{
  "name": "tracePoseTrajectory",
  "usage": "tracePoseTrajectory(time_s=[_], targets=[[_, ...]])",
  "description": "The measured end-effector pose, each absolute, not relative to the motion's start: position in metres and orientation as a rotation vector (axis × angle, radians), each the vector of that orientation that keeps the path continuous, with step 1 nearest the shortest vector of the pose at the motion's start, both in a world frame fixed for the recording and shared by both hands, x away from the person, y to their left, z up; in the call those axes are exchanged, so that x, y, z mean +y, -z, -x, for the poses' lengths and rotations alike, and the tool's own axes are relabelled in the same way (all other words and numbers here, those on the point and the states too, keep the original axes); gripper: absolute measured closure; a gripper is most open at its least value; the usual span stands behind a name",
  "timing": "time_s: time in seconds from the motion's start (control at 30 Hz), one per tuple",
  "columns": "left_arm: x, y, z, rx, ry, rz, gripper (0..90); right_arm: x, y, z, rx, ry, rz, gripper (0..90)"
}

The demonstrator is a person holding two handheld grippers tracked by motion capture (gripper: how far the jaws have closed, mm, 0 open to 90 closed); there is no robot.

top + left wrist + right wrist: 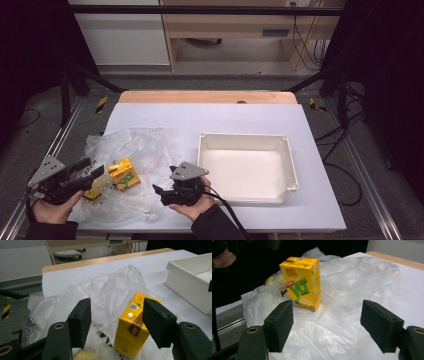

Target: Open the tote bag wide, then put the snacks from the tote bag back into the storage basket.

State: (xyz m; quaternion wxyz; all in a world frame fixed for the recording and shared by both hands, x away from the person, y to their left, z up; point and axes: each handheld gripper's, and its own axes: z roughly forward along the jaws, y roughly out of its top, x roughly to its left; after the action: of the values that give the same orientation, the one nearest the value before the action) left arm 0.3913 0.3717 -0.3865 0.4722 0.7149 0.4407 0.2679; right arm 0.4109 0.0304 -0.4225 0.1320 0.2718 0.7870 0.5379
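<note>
From my end, the yellow lemon-tea carton (123, 173) stands upright on the crumpled clear plastic bag (131, 150), at the table's front-left, w/ nothing clamped on it. L gripper (95, 172) sits just left of the carton, jaws apart and empty; in the left gripper view the carton stands beyond them, nearer the right-hand jaw, not pinched. R gripper (159, 192) is held over the bag's right edge, jaws wide apart, also empty; in the right gripper view the carton (301, 283) stands well ahead of the pads, no contact. A second yellow item (93, 192) lies on the bag by the L gripper, too hidden to ID. White tray (292, 165) to the right has nothing in it. My read: carton looks freed from the bag and set standing, so unpacking part seems done for this one; prob. left: grab it, move it to the tray, then deal w/ the other yellow item. Approx. early-to-mid stage.
</note>
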Motion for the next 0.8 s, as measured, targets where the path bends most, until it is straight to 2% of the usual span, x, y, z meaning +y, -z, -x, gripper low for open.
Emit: tracePoseTrajectory(time_s=[0.43, 0.8], targets=[[0.349, 0.382, -0.412, 1.019, -0.634, -1.818, 31.7, -0.034, 0.398, -0.424, 2.170, -1.513, -0.908, 23.2], [0.334, 0.386, -0.427, 0.980, -0.607, -1.878, 28.9, -0.094, 0.400, -0.423, 2.092, -1.444, -0.983, 22.3]])
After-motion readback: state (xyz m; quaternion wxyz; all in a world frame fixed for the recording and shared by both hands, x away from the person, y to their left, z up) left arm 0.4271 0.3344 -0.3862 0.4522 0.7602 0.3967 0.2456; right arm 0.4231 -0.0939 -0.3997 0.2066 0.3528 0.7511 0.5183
